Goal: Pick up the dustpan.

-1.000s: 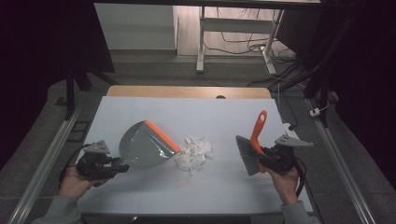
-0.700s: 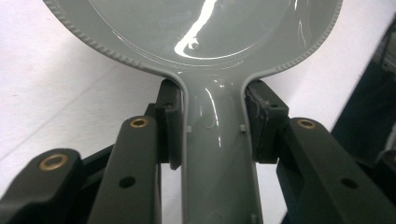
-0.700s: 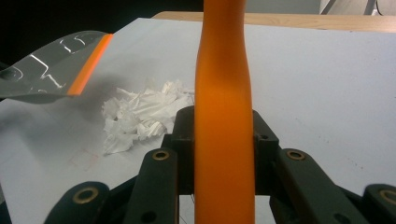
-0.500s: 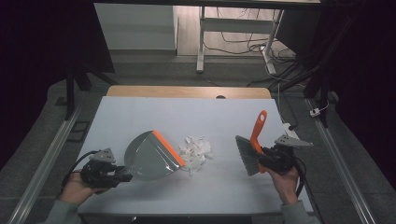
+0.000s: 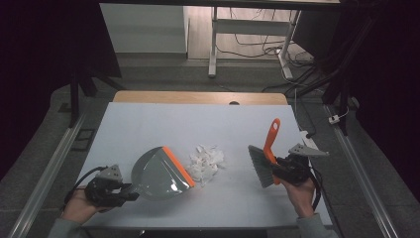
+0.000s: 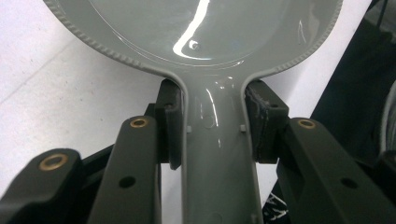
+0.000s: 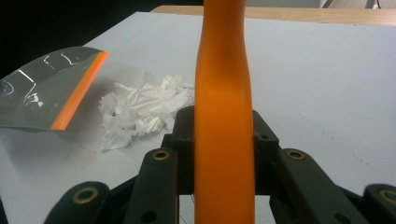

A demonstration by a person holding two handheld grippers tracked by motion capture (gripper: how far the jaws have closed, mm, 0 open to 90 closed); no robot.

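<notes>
A grey dustpan [image 5: 159, 173] with an orange lip lies flat on the white table top [image 5: 148, 129], its lip touching a pile of torn white paper [image 5: 204, 162]. My left gripper [image 5: 123, 190] is shut on the dustpan's handle [image 6: 217, 149] at the front left; the pads press on both sides of the handle. My right gripper [image 5: 277, 167] is shut on the orange handle [image 7: 224, 116] of a hand brush [image 5: 262, 161], which stands tilted with grey bristles right of the paper pile [image 7: 142, 112]. The dustpan [image 7: 51, 93] lies left of the paper in the right gripper view.
A wooden strip [image 5: 198, 97] runs along the table's far edge. Metal rails [image 5: 49, 168] flank the table on both sides. Beyond it stand a desk frame [image 5: 213, 44] and loose cables on the floor.
The left hand has drawn back toward the front left and the dustpan has come down from a tilt to lie flat, lip against the paper. The right hand and brush have kept still.
</notes>
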